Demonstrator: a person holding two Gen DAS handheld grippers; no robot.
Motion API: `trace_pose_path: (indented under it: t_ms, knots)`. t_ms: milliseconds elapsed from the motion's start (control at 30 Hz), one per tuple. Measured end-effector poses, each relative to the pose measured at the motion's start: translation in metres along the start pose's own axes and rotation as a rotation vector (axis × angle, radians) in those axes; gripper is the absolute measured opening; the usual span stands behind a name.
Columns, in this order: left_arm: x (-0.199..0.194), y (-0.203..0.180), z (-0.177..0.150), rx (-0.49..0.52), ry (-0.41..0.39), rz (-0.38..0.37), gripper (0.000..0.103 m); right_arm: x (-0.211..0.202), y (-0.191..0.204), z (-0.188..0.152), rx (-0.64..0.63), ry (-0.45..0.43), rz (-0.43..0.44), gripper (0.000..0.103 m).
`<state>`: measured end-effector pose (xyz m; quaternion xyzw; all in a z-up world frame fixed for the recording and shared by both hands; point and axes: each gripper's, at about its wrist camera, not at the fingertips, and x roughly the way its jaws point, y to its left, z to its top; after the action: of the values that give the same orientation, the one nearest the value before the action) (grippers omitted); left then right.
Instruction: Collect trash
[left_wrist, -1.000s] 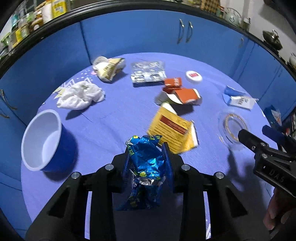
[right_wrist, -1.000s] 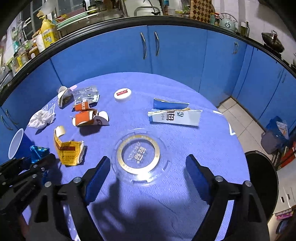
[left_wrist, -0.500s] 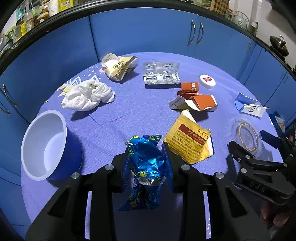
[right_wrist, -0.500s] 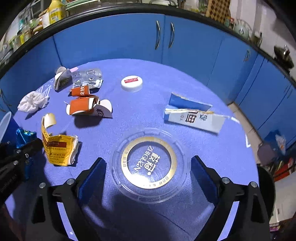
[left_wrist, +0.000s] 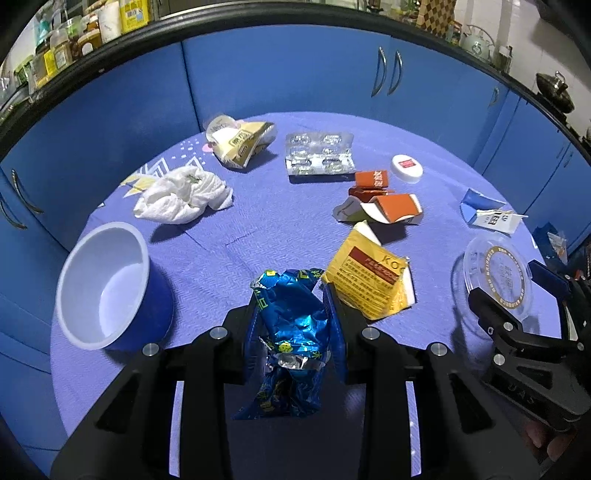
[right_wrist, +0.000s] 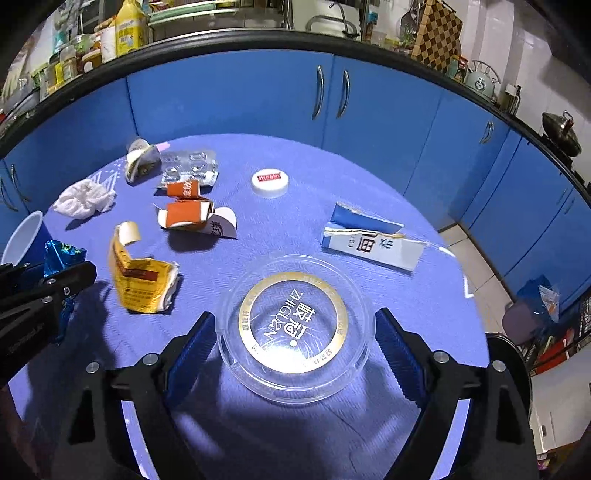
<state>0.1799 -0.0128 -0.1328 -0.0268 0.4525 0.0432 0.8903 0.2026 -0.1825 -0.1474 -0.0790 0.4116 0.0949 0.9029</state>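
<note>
Since 1 second ago my right gripper has closed in until its open jaws flank the clear round lid lying flat on the table. Only the left view shows my left gripper clamped on 1 crumpled blue foil wrapper, beside 1 blue cup.

The blue wrapper was crinkled glossy foil. The round lid was clear smooth plastic, gold-ringed. The tabletop wore matt woven cloth; the white tissue looked soft, crumpled.
</note>
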Motion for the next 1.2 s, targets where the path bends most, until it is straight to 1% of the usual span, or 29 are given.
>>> trace_pose_path:
  t_ms: [267, 500, 667, 833, 1200]
  knots:
    - [-0.03, -0.012, -0.003, 0.01, -0.046, -0.014, 0.033, -0.039, -0.008, -0.005, 0.002, -0.057, -0.013, 0.084]
    - [-0.057, -0.034, -0.007, 0.039, -0.083, -0.036, 0.033, -0.074, -0.023, -0.015, 0.02, -0.104, -0.025, 0.084]
    - [-0.073, -0.055, -0.009, 0.066, -0.101, -0.058, 0.033, -0.097, -0.039, -0.021, 0.053, -0.136, -0.035, 0.084]
    - [-0.081, -0.08, -0.011, 0.106, -0.109, -0.075, 0.033, -0.118, -0.063, -0.033, 0.105, -0.172, -0.048, 0.084]
    - [-0.093, -0.138, -0.015, 0.198, -0.122, -0.105, 0.033, -0.136, -0.107, -0.063, 0.175, -0.173, -0.084, 0.084]
